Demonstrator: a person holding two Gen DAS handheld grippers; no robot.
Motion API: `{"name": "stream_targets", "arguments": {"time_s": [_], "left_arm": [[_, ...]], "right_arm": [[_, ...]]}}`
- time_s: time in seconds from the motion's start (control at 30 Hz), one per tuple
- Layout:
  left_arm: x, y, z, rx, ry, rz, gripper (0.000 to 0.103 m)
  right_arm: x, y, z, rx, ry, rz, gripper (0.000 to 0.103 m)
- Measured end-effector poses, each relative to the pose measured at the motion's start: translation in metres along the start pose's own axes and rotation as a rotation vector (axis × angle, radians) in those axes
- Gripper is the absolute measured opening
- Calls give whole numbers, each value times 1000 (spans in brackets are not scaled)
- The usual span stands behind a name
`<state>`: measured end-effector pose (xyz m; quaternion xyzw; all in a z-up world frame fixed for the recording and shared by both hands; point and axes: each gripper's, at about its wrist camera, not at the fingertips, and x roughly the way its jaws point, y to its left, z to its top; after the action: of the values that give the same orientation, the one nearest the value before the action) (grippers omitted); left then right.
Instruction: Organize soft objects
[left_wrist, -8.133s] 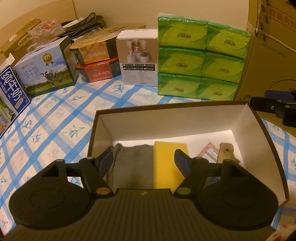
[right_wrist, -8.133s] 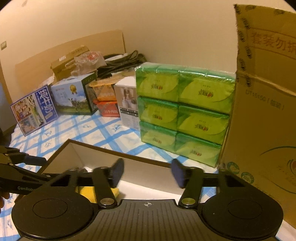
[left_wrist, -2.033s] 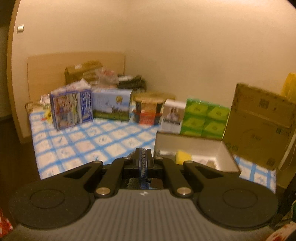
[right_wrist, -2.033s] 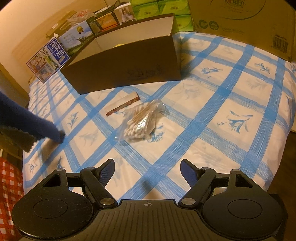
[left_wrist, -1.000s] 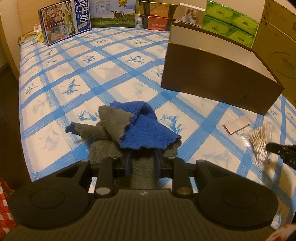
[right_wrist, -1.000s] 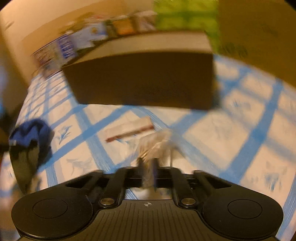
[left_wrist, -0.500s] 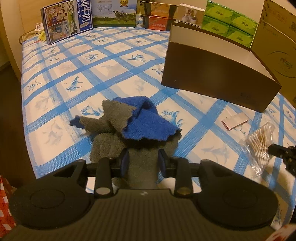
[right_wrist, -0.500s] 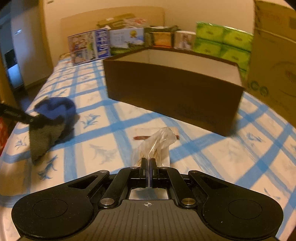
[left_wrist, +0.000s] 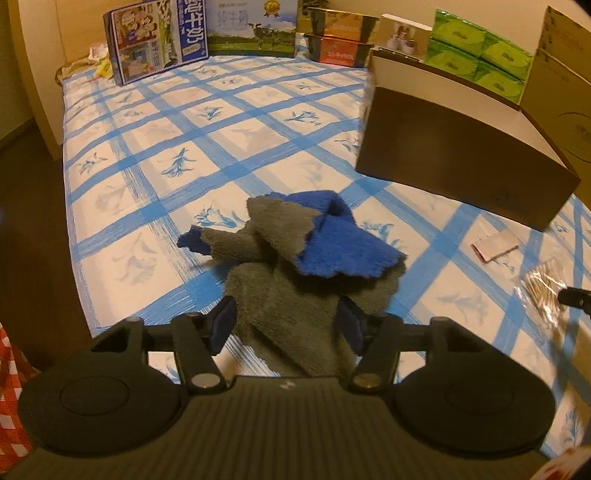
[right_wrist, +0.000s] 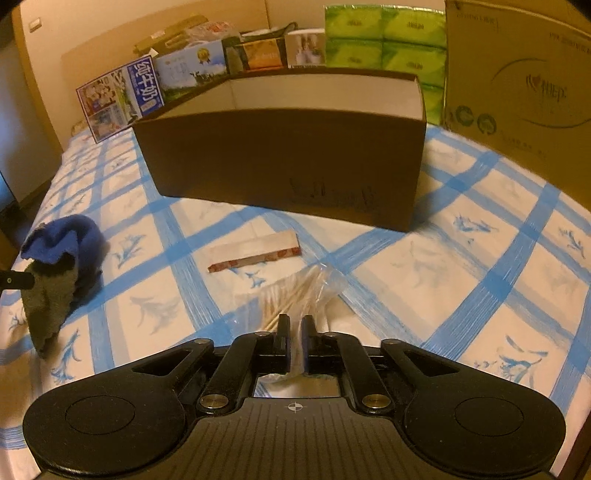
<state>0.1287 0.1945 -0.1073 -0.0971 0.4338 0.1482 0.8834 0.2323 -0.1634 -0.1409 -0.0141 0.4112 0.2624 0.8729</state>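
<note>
A blue and grey fleece cloth (left_wrist: 306, 258) lies crumpled on the blue-checked bed sheet (left_wrist: 166, 122). My left gripper (left_wrist: 286, 321) straddles its near grey end. Its jaws are opening and the pads stand clear of the cloth. In the right wrist view the same cloth (right_wrist: 59, 251) sits at the far left. A clear bag of cotton swabs (right_wrist: 295, 291) lies flat on the sheet just ahead of my right gripper (right_wrist: 295, 326). That gripper's jaws are opening, with a narrow gap and the bag's near edge between them. The brown open box (right_wrist: 280, 155) stands behind.
A small flat packet (right_wrist: 255, 251) lies between the bag and the box. Milk cartons (left_wrist: 159, 40), green tissue packs (right_wrist: 384, 40) and a large cardboard carton (right_wrist: 517, 74) line the back. The bed's left edge drops to dark floor (left_wrist: 29, 206).
My left jaws spread apart and let go of the cloth, which stays on the sheet. The right jaws parted slightly, and the pinched-up bag dropped flat.
</note>
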Motion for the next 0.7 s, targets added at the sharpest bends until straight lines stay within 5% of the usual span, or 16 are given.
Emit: {"name": "stream_targets", "arguments": {"time_s": [0.13, 0.27, 0.5, 0.7], "left_arm": [[18, 6, 3, -40, 19, -27, 62], [33, 4, 3, -50, 33, -42, 55], [36, -14, 4, 1, 15, -75, 18], [19, -53, -1, 81, -10, -184, 15]], "right_arm": [[0, -5, 0, 30, -1, 4, 44], [-2, -17, 2, 85, -7, -1, 46], [-13, -47, 8, 183, -30, -18, 47], [-21, -58, 7, 208, -44, -30, 47]]}}
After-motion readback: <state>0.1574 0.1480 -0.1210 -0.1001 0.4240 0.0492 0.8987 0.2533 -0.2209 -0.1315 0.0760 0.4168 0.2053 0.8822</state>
